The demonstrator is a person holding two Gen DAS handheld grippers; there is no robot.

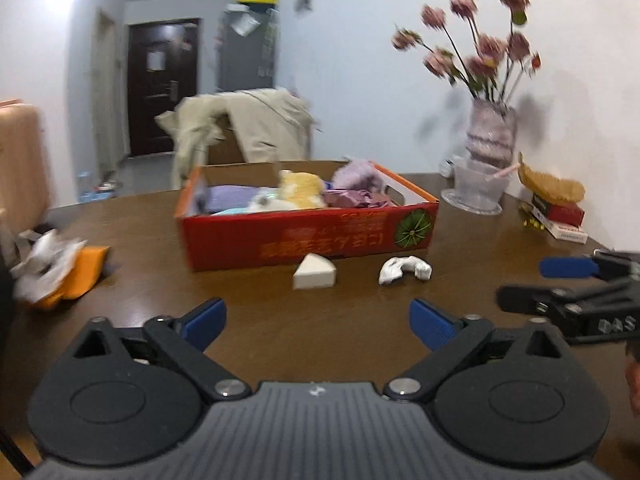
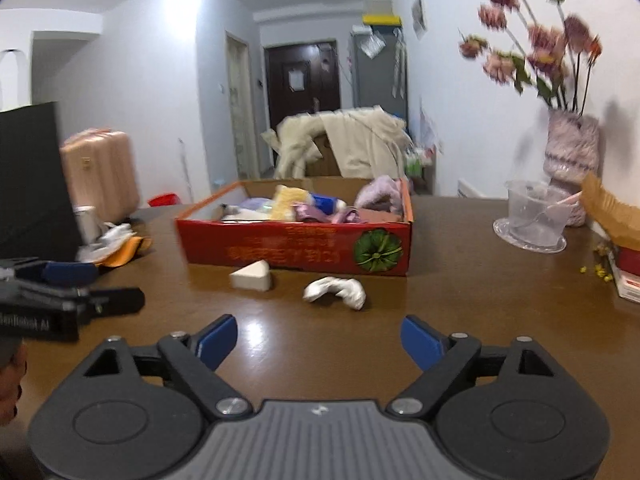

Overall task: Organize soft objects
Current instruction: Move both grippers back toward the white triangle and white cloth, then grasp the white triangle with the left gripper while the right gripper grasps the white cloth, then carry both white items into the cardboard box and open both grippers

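Two soft items are noted outside the open red cardboard box (image 1: 308,236) on the brown wooden table (image 1: 280,328): a cream wedge-shaped sponge (image 1: 314,273) and a crumpled white cloth roll (image 1: 405,269). Both lie on the table just in front of the box's near wall; the wedge is close against it, the roll a little further forward. The box is already filled with soft things, among them a yellow plush toy (image 1: 301,188) and purple fabric pieces (image 1: 362,184). The left tongs (image 1: 317,322) are seen spread wide with nothing between them, held low over the table; the wedge lies almost straight ahead along their axis, the roll ahead and to the right. The right tongs (image 2: 319,338) are likewise spread and empty; in the right wrist view the roll (image 2: 335,291) lies ahead near centre, the wedge (image 2: 251,276) ahead and to the left. The long axis of the roll is judged to run roughly left to right, across the approach of the right tongs, so gripping across its narrow width looks feasible without turning the wrist. The wedge is judged better placed for the left tongs, the roll for the right. Both items remain to be boxed.
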